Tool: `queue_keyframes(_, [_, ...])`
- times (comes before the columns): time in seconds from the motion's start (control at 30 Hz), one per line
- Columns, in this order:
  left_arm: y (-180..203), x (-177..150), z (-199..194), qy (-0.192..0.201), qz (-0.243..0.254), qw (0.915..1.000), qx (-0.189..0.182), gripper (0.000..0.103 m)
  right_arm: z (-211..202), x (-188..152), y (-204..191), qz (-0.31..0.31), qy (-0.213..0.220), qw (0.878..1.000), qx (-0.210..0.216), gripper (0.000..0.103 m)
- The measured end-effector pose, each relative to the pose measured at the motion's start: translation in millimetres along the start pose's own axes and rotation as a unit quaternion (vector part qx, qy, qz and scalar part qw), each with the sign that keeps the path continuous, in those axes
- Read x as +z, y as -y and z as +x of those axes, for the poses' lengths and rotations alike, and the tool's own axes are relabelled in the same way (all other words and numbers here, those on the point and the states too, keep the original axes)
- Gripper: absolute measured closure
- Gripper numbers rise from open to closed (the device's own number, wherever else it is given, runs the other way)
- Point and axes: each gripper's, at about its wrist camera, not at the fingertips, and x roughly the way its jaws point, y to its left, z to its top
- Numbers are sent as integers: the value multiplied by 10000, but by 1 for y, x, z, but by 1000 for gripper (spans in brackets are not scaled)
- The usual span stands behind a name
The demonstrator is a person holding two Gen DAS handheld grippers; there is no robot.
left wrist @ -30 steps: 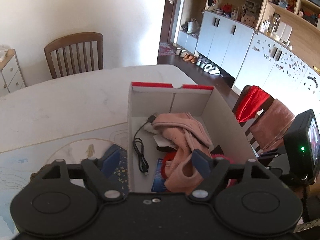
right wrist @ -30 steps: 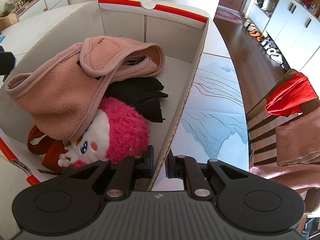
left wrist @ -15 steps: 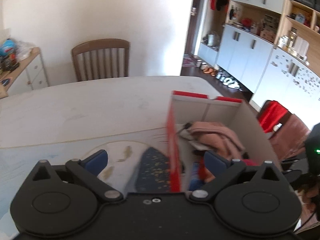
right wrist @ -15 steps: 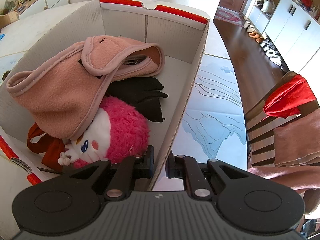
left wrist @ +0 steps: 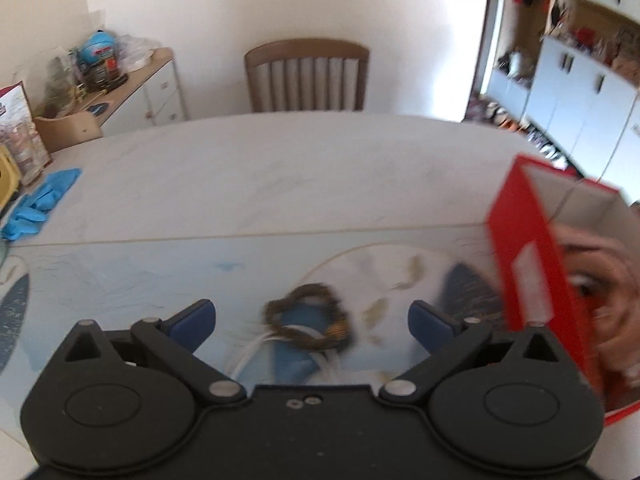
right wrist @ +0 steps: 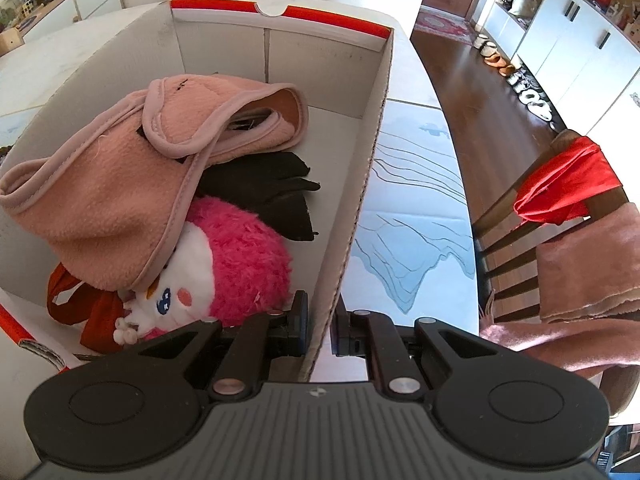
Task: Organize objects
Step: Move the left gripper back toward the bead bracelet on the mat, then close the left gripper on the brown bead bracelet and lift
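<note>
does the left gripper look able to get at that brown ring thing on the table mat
Probably yes. The left gripper is wide open with the brown ring lying between its fingers, nothing over it; the red box stands off to the side.

White walls; wooden chair behind pale table; sideboard left; white cabinets right; dark wood floor; daylight.
</note>
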Motion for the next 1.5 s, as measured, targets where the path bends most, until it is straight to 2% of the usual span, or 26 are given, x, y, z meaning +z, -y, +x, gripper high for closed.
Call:
queue_keyframes(0.07, [-7, -2, 13, -123, 44, 9998, 154, 1, 0, 0, 0, -2, -7, 10000, -15, 93])
queue_keyframes(0.3, [-21, -1, 48, -372, 74, 9988, 325, 6, -1, -2, 3, 65, -50, 9999, -88, 93])
queue_keyframes(0.53, [-27, 0, 77, -725, 45, 9968, 343, 23, -2, -4, 0, 102, -124, 9998, -126, 93])
queue_keyframes(0.7, [-28, -2, 86, -835, 28, 9962, 245, 30, -1, -2, -2, 103, -154, 9997, -160, 93])
queue_keyframes(0.77, [-29, -1, 87, -835, -20, 9964, 169, 36, -1, -2, -2, 121, -159, 9997, -158, 93])
queue_keyframes(0.87, [-30, 0, 87, -845, -70, 9963, 123, 51, -1, -2, -2, 133, -170, 9996, -157, 93])
queue_keyframes(0.93, [-30, 0, 88, -834, -92, 9965, 70, 68, 0, -2, -2, 134, -173, 9996, -160, 93])
queue_keyframes(1.03, [-29, 1, 86, -813, -95, 9966, -23, 85, 0, -1, -1, 158, -182, 9996, -156, 93])
queue_keyframes(1.17, [-29, 2, 81, -742, -155, 9971, -27, 96, 1, -2, -1, 167, -184, 9996, -149, 93])
queue_keyframes(1.5, [-20, 16, 36, -344, -305, 9980, -436, 97, 3, -2, 0, 185, -174, 9996, -115, 93])
